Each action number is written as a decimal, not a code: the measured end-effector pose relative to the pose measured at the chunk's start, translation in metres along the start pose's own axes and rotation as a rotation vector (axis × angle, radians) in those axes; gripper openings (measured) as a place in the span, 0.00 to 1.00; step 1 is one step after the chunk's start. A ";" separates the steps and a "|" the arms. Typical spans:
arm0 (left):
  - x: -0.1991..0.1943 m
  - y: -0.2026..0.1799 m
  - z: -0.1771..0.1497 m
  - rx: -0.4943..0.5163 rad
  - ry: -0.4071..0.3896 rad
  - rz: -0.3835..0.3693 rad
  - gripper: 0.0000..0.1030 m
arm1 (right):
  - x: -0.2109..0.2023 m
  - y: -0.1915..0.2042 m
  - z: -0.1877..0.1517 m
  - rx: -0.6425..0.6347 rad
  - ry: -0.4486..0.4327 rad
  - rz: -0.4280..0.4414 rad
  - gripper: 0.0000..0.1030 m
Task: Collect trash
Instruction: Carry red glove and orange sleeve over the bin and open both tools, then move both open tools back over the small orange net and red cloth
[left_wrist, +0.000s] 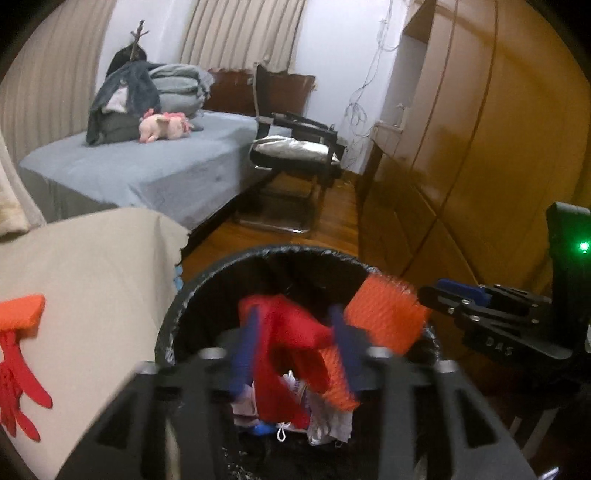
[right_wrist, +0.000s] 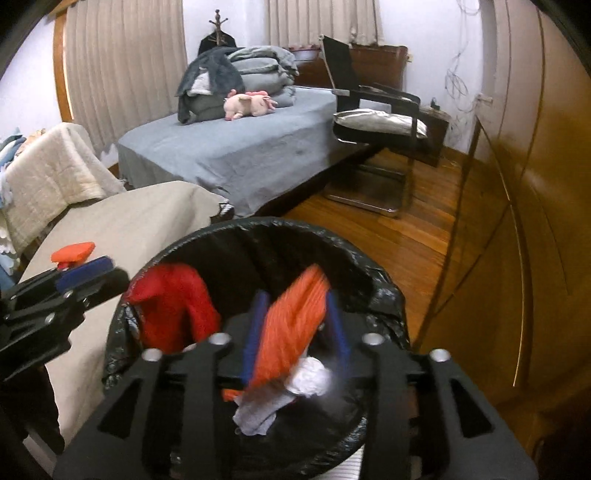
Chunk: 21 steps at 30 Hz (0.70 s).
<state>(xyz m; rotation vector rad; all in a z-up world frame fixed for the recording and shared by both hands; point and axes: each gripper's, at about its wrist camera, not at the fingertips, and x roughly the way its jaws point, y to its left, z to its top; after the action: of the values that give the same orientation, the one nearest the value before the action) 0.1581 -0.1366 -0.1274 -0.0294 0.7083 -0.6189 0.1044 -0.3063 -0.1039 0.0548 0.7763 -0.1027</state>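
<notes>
Here both claws hang over the bin (right_wrist: 384, 295), jaws apart. A blurred red piece (left_wrist: 291, 332) sits between the left claw's (left_wrist: 295, 347) pads, an orange ribbed piece (right_wrist: 291, 325) between the right claw's (right_wrist: 295, 332); neither looks pinched, though blur makes that uncertain. Inside the black-lined bin lie white wads (right_wrist: 310, 376). Only the left view shows a red splayed shape (left_wrist: 18, 387) at nine o'clock on the beige cover (left_wrist: 92, 277).

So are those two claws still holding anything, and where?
Apparently nothing: both stand open over the bin. A red piece sits between the left gripper fingers, an orange piece between the right gripper fingers, seemingly dropping.
</notes>
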 end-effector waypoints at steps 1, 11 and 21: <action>-0.001 0.004 -0.002 -0.007 0.003 -0.002 0.49 | 0.000 -0.001 -0.001 0.005 -0.004 -0.005 0.56; -0.044 0.054 -0.010 -0.047 -0.048 0.171 0.82 | -0.012 0.016 0.013 0.057 -0.117 0.001 0.95; -0.102 0.121 -0.018 -0.117 -0.111 0.370 0.87 | 0.000 0.107 0.040 -0.034 -0.167 0.180 0.95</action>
<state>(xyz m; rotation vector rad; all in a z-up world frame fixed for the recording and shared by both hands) 0.1501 0.0213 -0.1073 -0.0400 0.6220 -0.2197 0.1442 -0.2031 -0.0742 0.0828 0.6027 0.0761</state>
